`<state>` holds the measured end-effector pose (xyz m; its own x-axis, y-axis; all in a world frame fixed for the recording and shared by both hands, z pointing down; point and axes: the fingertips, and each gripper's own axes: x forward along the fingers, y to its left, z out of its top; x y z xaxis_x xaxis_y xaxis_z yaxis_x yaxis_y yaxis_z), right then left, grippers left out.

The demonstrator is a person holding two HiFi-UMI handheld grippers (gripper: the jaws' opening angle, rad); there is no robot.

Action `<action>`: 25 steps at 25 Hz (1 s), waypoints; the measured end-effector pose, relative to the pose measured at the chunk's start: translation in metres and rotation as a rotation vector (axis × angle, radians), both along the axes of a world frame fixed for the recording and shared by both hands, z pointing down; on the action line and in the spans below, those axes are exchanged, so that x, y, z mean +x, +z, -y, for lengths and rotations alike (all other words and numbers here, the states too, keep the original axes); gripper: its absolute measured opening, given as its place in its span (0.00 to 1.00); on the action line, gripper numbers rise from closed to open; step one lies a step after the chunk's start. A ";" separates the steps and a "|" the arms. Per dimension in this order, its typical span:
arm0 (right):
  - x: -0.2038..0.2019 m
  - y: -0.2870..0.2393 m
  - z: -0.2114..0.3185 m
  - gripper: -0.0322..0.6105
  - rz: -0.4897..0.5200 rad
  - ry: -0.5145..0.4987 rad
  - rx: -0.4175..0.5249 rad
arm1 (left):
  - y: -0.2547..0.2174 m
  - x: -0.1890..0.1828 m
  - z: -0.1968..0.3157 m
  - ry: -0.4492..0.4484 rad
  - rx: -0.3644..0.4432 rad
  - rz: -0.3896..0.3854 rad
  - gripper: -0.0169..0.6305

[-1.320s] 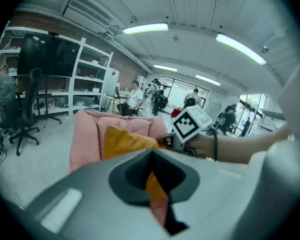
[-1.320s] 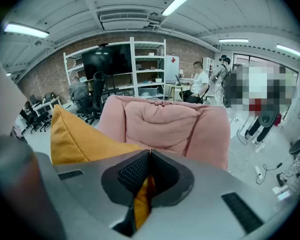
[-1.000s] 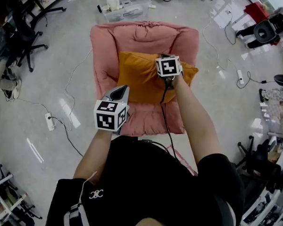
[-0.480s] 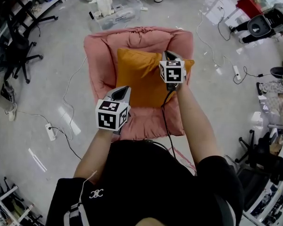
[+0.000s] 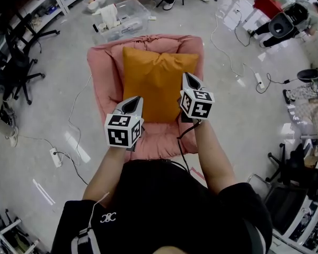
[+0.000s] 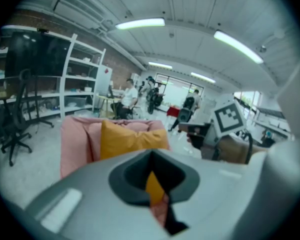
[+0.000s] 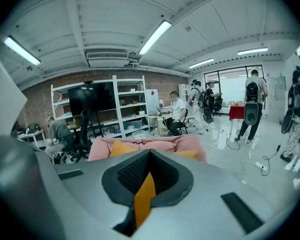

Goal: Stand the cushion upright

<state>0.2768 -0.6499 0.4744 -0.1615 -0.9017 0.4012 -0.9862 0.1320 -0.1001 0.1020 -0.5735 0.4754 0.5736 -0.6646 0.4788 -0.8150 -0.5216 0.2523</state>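
Cushion: orange, square-cut. I see it standing upright on the seat of the armchair, its back flat against the chair's backrest and its top edge close to the top of that backrest. Neither gripper touches it.

Armchair: pink, soft and padded, on the grey floor. In the left gripper view the cushion shows against the pink backrest. In the right gripper view only its upper corners rise over the gripper body, with pink padding between them.

Left gripper: over the front left of the seat, short of the cushion's lower edge. Its own view shows the jaws clenched to a thin slit, nothing gripped; only a sliver of orange and pink shows through. Marker cube toward me.

Right gripper: beside the cushion's right edge in the head view, held clear of it. Jaws likewise drawn together with nothing in them, a strip of orange visible through the slit. Its marker cube also appears in the left gripper view.

Surroundings: clear plastic bin behind the armchair; power strip on the floor at left; white shelving along the brick wall.
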 end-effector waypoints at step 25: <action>-0.053 -0.048 -0.231 0.05 0.045 -0.172 0.155 | -0.021 0.028 -0.166 -0.072 0.193 0.110 0.02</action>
